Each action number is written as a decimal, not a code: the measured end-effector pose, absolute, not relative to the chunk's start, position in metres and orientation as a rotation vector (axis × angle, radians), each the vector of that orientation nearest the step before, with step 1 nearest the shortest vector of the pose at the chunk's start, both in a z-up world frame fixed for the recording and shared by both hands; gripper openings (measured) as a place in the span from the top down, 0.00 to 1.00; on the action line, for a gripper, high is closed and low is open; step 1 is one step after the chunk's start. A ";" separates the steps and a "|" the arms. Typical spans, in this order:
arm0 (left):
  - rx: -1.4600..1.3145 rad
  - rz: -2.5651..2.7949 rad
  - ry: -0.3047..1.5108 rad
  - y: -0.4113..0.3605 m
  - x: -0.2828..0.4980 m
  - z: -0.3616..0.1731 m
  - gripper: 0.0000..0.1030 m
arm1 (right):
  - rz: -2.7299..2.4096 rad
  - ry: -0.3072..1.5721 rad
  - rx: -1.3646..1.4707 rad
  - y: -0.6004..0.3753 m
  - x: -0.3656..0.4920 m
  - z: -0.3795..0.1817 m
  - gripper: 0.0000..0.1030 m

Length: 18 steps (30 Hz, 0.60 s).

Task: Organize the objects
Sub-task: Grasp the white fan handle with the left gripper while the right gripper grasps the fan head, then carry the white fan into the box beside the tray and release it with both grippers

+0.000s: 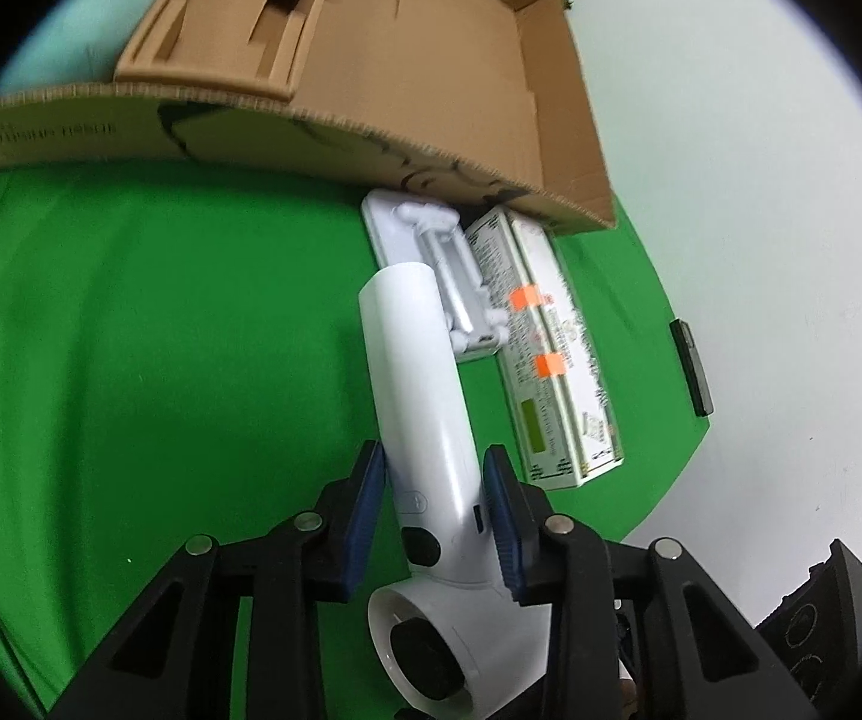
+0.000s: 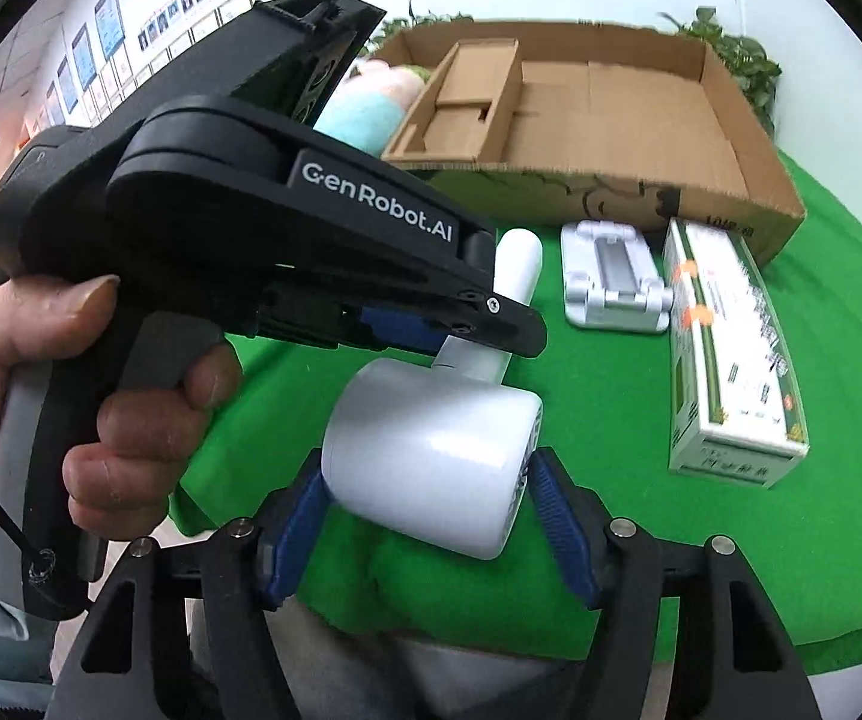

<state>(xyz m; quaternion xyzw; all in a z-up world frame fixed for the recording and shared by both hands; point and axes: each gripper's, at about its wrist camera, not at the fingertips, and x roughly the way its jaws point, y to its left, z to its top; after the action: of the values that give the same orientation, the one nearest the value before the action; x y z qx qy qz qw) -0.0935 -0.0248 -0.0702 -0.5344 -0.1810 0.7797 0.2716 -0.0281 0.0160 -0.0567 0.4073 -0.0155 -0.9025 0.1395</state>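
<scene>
A white hair dryer (image 1: 413, 360) lies over the green cloth (image 1: 131, 330), its handle pointing toward the cardboard box (image 1: 551, 120). My left gripper (image 1: 434, 492) is shut on the handle, its blue pads pressing both sides near the buttons. In the right wrist view the left gripper (image 2: 521, 330) shows from the side, clamped on the handle. My right gripper (image 2: 425, 480) is shut on the dryer's barrel (image 2: 431, 444), one pad at each end. A white phone stand (image 2: 611, 282) and a long medicine carton (image 2: 731, 360) lie in front of the box (image 2: 611, 120).
The box holds a cardboard insert (image 2: 467, 102) at its left end. A hand (image 2: 101, 390) grips the left tool. A teal and pink soft item (image 2: 365, 102) sits behind the box. A small black object (image 1: 692, 366) lies on the white surface beyond the cloth edge.
</scene>
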 end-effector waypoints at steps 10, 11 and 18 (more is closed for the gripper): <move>-1.257 2.222 -0.407 -0.014 -0.114 -0.014 0.70 | -2.691 -0.030 0.995 0.018 -0.038 -0.013 0.38; -1.243 2.229 -0.398 -0.016 -0.116 -0.011 0.70 | -2.701 -0.026 0.976 0.018 -0.041 -0.007 0.38; -1.132 2.287 -0.365 0.001 -0.135 0.025 0.70 | -2.742 0.001 0.879 0.027 -0.063 0.020 0.39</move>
<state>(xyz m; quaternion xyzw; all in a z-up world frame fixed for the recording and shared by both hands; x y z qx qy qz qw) -0.1349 0.0008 0.0249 -0.4216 -0.1359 0.8523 0.2781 -0.0627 0.0274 0.0200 0.3026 0.0003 -0.9441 0.1307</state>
